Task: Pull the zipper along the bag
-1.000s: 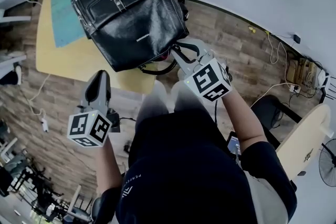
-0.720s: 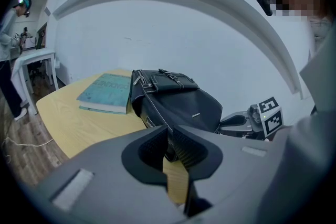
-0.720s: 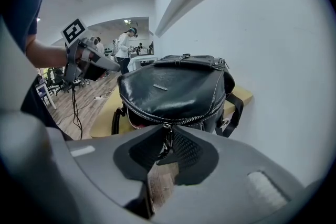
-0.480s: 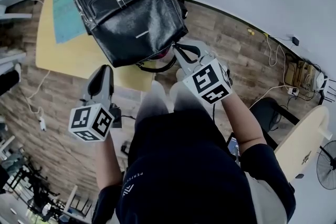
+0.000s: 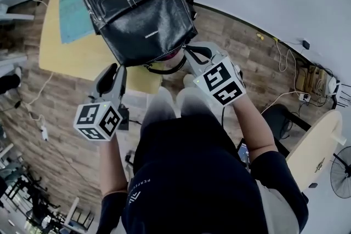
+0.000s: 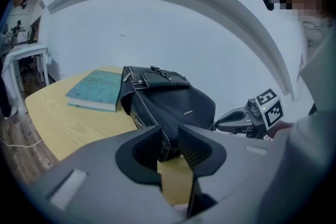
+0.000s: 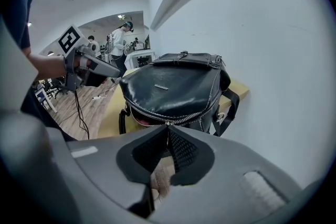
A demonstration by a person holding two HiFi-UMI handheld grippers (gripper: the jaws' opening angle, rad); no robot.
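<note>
A black leather bag (image 5: 142, 8) lies on the yellow wooden table (image 5: 71, 57), its zipper mouth facing me and partly open over a reddish lining. My right gripper (image 5: 186, 52) is at that mouth. In the right gripper view its jaws are closing, and the tips of the right gripper (image 7: 168, 130) pinch the metal zipper pull (image 7: 167, 123) in the middle of the zipper row. My left gripper (image 5: 115, 69) is open just short of the bag's near left corner. In the left gripper view the bag (image 6: 168, 102) shows through the gap of the left gripper (image 6: 169, 141), untouched.
A teal book (image 5: 74, 8) lies on the table left of the bag, also seen as the book (image 6: 97, 89). The bag's strap (image 7: 228, 107) hangs off the table edge near the white wall. Cables run over the wooden floor (image 5: 263, 46).
The left gripper has moved up and right, closer to the bag's corner. The right gripper's jaws have narrowed at the bag's mouth. The bag has shifted slightly.
</note>
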